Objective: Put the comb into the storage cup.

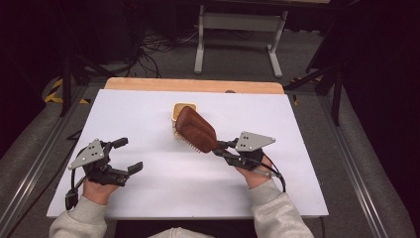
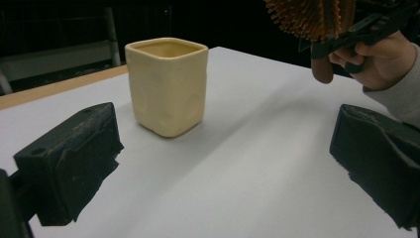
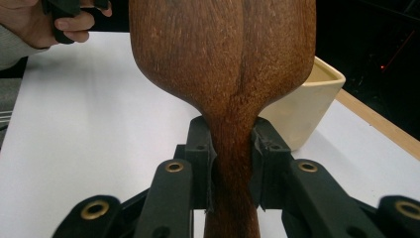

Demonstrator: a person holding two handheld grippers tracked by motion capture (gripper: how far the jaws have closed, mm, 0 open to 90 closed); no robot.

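Hairbrush (image 1: 196,130) – head toward cup (image 1: 184,110), bristles down | right gripper (image 1: 221,147) clamps handle | left gripper (image 1: 128,155) wide apart – empty

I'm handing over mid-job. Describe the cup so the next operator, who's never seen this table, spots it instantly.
Start at the white table and look to its far middle, near the wooden strip along the back edge. The cup stands there upright and open-topped, just beyond the wooden hairbrush held by the right gripper. It is pale yellow, squarish with rounded corners.
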